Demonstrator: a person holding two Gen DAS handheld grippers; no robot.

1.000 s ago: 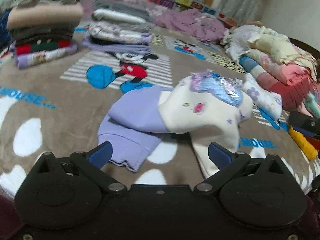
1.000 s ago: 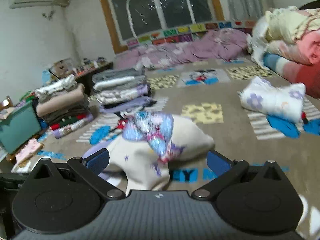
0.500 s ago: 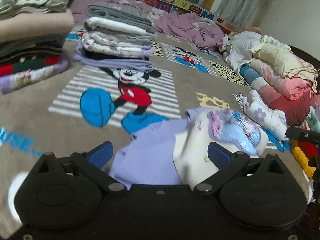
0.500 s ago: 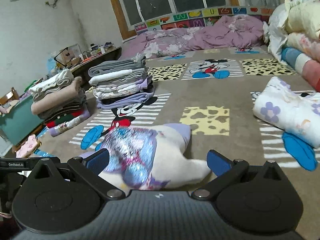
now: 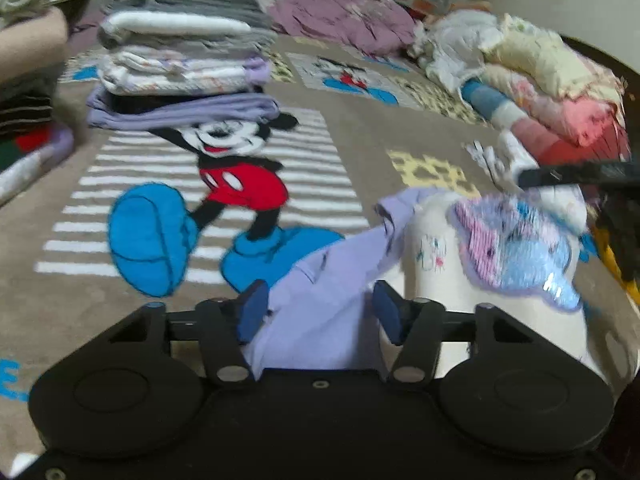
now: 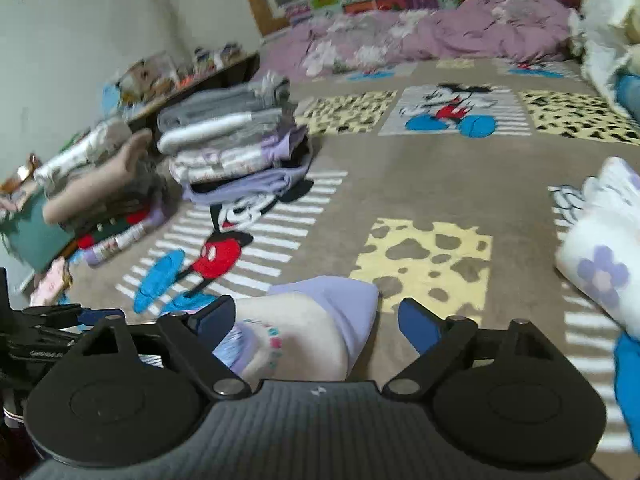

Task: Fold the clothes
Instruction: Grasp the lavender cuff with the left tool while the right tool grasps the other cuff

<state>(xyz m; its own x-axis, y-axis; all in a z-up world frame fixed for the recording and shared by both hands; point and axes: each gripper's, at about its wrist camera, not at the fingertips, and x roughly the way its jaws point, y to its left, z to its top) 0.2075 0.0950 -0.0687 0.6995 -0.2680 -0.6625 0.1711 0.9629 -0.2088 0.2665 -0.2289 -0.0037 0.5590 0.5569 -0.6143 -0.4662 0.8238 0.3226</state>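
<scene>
A cream and lilac sweatshirt (image 5: 432,252) with a sequined patch (image 5: 516,248) lies crumpled on the brown Mickey Mouse blanket (image 5: 360,136). My left gripper (image 5: 320,312) is over its lilac part, and that fabric fills the gap between the closing jaws. My right gripper (image 6: 316,320) is closing too, around the sweatshirt's (image 6: 312,320) cream and lilac end. Its left pad touches the cloth while the right pad stands apart from it. The left gripper's black body (image 6: 40,332) shows at the right wrist view's left edge.
A stack of folded clothes (image 5: 180,60) stands on the blanket ahead, with a second stack (image 6: 100,192) left of it. A white flowered bundle (image 6: 600,248) lies to the right. Rolled quilts (image 5: 552,96) pile at the right, and purple bedding (image 5: 340,12) lies at the back.
Both grippers have moved forward onto the sweatshirt, which now sits between their jaws. The left jaws have narrowed a lot, the right jaws a little.
</scene>
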